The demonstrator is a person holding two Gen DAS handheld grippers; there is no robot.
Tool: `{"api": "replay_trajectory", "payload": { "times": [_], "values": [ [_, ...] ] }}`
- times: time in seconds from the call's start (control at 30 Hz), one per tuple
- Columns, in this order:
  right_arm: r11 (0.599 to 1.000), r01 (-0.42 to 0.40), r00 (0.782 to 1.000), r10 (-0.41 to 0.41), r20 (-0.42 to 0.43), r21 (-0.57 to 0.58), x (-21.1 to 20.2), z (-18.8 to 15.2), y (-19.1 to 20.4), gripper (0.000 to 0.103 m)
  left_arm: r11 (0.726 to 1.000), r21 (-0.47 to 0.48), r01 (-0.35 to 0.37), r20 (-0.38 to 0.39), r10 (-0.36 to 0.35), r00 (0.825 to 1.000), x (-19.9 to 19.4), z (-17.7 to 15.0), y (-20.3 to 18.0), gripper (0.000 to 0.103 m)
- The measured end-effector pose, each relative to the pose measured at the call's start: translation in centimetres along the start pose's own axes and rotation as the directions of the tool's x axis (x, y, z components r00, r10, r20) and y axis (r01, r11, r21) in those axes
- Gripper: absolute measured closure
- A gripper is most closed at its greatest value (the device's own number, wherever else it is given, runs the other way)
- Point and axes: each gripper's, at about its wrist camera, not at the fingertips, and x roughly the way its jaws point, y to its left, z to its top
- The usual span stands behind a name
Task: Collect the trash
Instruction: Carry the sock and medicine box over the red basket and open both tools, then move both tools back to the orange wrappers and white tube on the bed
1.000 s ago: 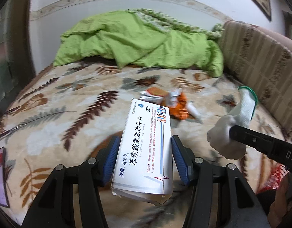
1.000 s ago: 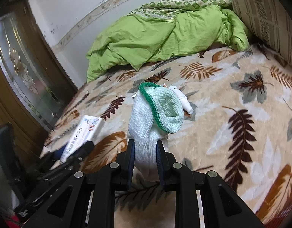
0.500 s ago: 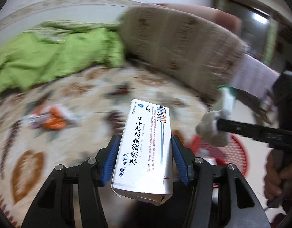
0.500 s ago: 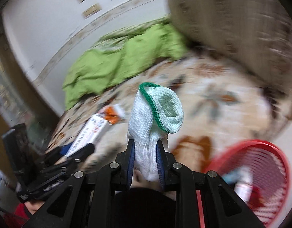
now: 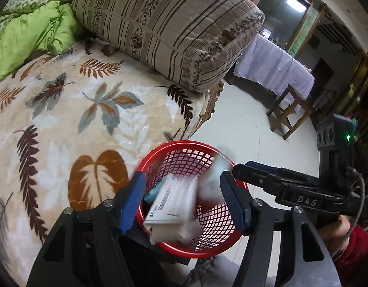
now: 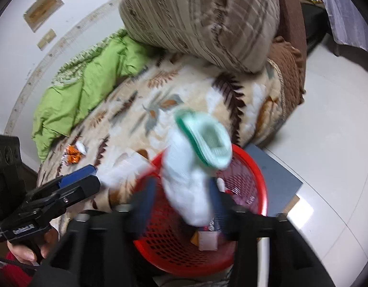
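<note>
A red mesh basket [image 5: 222, 246] stands on the floor beside the bed; it also shows in the right wrist view [image 6: 253, 167]. My left gripper [image 5: 182, 204] is open above it, and the white medicine box [image 5: 172, 205] is blurred, loose between the jaws, over the basket. My right gripper [image 6: 181, 203] has its jaws spread, with the white green-cuffed sock [image 6: 195, 167] blurred and loose between them over the basket. The sock shows as a white blur in the left wrist view [image 5: 212, 181].
The leaf-print bed [image 5: 64, 119] lies to the left, with a striped pillow [image 5: 169, 24] and green quilt [image 6: 83, 83]. An orange wrapper [image 6: 73, 155] lies on the bed. A wooden stool [image 5: 291, 110] stands on the tiled floor.
Both grippers swung from over the bed to above the red basket. Both jaws have opened, and the box and the sock have come loose.
</note>
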Motion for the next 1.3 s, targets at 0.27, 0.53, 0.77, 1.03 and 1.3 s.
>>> {"api": "replay_trajectory", "payload": {
  "times": [0.27, 0.53, 0.77, 1.03, 1.3],
  "values": [
    [0.997, -0.068, 0.996, 0.069, 0.056, -0.032, -0.1, 1.6, 1.9, 0.044, 0.993, -0.073, -0.098, 0.069, 0.103, 0.992, -3.9, -0.4, 4.0, 0.037],
    [0.953, -0.234, 0.972, 0.235, -0.022, -0.191, 3.7, 2.2, 11.3, 0.044, 0.935, -0.23, -0.271, 0.144, 0.308, 0.941, -10.7, -2.4, 12.8, 0.037],
    [0.878, -0.348, 0.937, 0.321, -0.137, -0.328, 9.8, 2.2, 22.3, 0.037, 0.792, -0.437, -0.425, 0.15, 0.53, 0.834, -16.8, -5.8, 23.4, 0.035],
    [0.808, -0.39, 0.92, 0.322, -0.223, -0.441, 18.6, 2.1, 34.6, 0.029, 0.613, -0.599, -0.516, 0.075, 0.684, 0.725, -19.5, -9.9, 32.5, 0.035],
    [0.795, -0.303, 0.951, 0.222, -0.214, -0.525, 27.8, 1.8, 42.1, 0.027, 0.576, -0.671, -0.468, 0.085, 0.686, 0.723, -21.2, -10.7, 35.0, 0.035]
  ]
}}
